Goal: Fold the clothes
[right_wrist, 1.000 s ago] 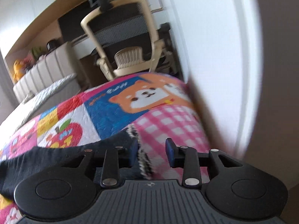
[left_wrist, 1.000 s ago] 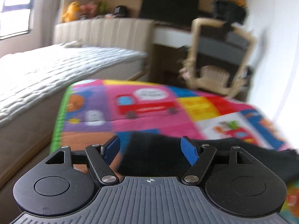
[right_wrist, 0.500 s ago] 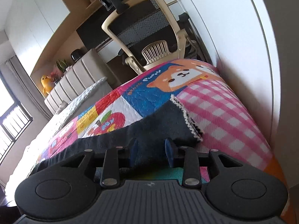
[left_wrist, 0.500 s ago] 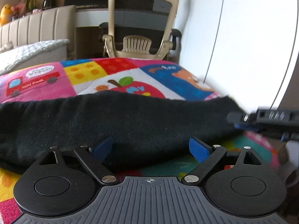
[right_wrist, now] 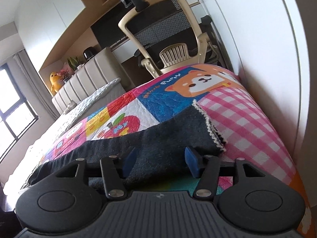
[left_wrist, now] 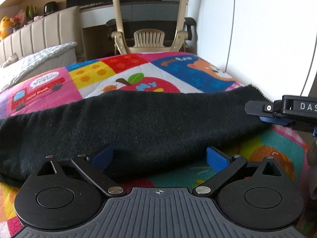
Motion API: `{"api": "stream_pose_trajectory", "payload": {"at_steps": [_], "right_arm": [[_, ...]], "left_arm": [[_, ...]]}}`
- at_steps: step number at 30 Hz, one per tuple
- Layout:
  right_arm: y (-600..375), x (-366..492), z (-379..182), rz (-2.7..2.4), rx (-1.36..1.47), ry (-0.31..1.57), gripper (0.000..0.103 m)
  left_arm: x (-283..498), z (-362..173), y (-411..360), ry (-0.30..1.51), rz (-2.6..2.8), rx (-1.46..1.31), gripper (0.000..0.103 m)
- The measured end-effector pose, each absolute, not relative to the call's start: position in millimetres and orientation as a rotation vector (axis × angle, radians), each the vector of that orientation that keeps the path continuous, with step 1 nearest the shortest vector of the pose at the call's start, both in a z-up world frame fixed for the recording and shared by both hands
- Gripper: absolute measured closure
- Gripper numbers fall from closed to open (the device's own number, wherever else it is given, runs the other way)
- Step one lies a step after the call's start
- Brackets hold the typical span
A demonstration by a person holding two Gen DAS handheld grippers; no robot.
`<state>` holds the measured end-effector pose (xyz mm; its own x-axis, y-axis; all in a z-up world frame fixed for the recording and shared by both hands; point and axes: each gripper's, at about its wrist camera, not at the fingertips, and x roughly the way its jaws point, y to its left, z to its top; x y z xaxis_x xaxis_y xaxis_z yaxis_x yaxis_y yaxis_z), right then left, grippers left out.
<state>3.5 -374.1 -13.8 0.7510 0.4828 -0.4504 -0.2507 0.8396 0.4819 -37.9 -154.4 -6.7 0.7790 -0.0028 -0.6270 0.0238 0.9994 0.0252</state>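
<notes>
We saw our right gripper point(right_wrist: 159, 161) spread wide at the dark garment's point(right_wrist: 158, 138) near edge, its frayed hem point(right_wrist: 208, 125) on the patchwork mat point(right_wrist: 243, 115).

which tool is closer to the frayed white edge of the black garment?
Right. The right tool sits open at the garment's near hem, just beside the frayed white edge. The left tool, also open, is at the hem further along the black garment, away from that end.

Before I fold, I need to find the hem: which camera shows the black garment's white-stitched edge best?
The right wrist view. There the black knitted garment's white-stitched edge runs clearly along its end, lying on the pink checked patch of the colourful quilted mat. The left wrist view shows only the garment's broad dark surface; no white stitching is visible.
</notes>
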Motion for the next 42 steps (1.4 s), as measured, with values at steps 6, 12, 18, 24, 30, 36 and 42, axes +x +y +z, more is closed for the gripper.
{"api": "stream_pose_trajectory", "payload": {"at_steps": [6,12,18,24,30,36,42], "right_arm": [[-366,4,-12,0.427,0.362,0.604,0.036],[-350,4,-8,0.428,0.268,0.609,0.023],[-355,2,-9,0.413,0.303,0.59,0.023],[-356,-3,-8,0.272,0.3,0.579,0.023],[-339,1,-7,0.215,0.181,0.615,0.021],[-327,1,-7,0.173,0.096,0.63,0.021],[-330,4,-7,0.19,0.11,0.637,0.015]], "left_arm": [[-36,-9,-161,0.697,0.002,0.073,0.0],[-36,-9,-162,0.698,0.002,0.077,0.0],[-38,-7,-150,0.678,-0.04,0.011,0.0],[-42,-6,-135,0.642,-0.092,-0.091,0.0],[-42,-6,-127,0.627,-0.119,-0.142,0.0],[-42,-6,-120,0.614,-0.144,-0.186,0.0],[-41,-6,-116,0.607,-0.154,-0.211,0.0]]}}
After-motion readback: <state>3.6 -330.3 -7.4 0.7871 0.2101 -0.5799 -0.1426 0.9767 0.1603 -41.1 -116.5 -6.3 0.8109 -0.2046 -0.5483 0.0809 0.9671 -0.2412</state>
